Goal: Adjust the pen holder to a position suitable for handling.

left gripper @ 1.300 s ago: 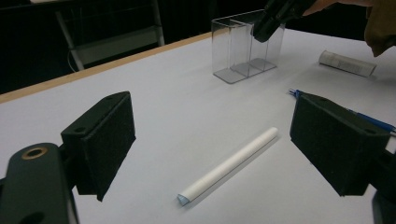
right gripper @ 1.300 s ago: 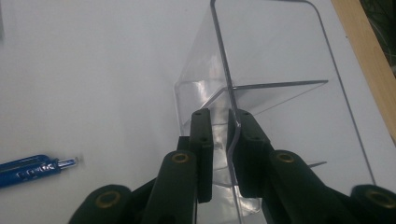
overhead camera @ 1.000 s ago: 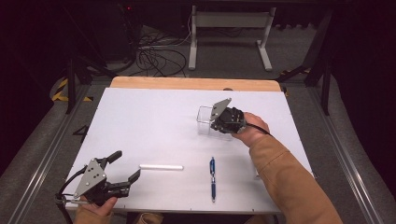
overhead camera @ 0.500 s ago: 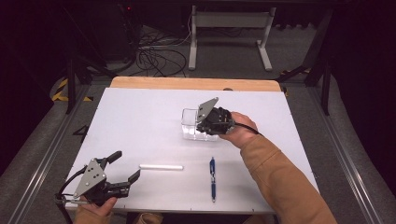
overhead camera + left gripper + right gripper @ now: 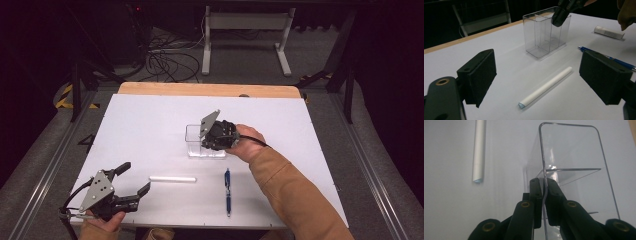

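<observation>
Dark room, cables tangled on the floor behind, and a white desk (image 5: 150,130) under the lamp. The right gripper (image 5: 210,142) is pinched tight on one wall of the clear bin (image 5: 196,145), the thin plastic caught between its pads as the right gripper view shows, so the bin sits directly under and ahead of it, about mid-desk. I'd say the step in hand is shifting that bin toward the near side, closer to the things meant for it. The left gripper (image 5: 134,180) rests at the near left corner with its jaws spread wide and nothing between them; the white stick (image 5: 172,178) lies just ahead of it, within easy reach. The next move likely calls for setting the bin down square and letting go without tipping it, since a one-wall hold can tilt a light box. By count: one bin with inner dividers, one white stick, one blue pen (image 5: 228,190) near the right forearm, one small white roll (image 5: 609,32) beyond the pen, two grippers.
</observation>
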`<state>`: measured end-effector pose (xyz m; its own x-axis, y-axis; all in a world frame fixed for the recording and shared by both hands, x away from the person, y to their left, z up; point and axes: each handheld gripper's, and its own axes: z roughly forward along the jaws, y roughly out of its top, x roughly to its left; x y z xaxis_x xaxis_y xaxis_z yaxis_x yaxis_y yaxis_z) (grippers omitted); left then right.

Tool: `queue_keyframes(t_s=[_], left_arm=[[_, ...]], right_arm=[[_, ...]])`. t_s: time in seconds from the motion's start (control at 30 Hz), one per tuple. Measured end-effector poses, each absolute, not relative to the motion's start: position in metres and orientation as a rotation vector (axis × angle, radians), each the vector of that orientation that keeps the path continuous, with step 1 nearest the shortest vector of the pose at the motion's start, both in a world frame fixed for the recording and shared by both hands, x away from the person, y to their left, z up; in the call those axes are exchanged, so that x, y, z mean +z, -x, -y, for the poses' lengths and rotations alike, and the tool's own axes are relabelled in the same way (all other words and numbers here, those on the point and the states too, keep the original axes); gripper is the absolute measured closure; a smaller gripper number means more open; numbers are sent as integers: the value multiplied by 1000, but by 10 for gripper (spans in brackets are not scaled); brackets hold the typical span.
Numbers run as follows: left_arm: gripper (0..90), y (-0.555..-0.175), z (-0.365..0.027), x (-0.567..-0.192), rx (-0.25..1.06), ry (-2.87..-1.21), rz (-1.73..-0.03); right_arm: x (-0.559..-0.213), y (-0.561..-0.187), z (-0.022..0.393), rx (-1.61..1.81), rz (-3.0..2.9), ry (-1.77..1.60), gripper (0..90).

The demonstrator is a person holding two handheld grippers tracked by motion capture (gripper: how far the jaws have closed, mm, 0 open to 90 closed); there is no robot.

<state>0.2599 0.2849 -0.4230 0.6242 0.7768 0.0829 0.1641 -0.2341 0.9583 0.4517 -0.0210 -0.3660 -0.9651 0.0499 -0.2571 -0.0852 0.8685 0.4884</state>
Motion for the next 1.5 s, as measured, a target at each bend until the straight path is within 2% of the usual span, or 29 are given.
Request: queue_keyframes(t_s=[0.7, 0.8, 0.83, 0.87, 1.0, 1.03, 1.5], left_arm=[[151, -260, -284, -424, 688, -1753, -771], [152, -260, -284, -424, 686, -1753, -770], [152, -260, -284, -424, 687, -1754, -770], [152, -260, -284, -424, 691, -1752, -769], [152, -260, -284, -424, 690, -1750, -772], [151, -260, -284, -424, 689, -1751, -772], [151, -261, -282, -424, 682, -1752, -774]], right_arm=[[-368, -450, 20, 762, -2781, 0, 826], [-363, -450, 23, 823, -2768, -28, 749], [-358, -449, 27, 863, -2756, -52, 692], [-358, -449, 27, 863, -2756, -52, 692], [-345, -443, 38, 950, -2737, -128, 519], [-339, -437, 43, 1005, -2711, -152, 447], [-320, -410, 67, 1150, -2646, -235, 231]])
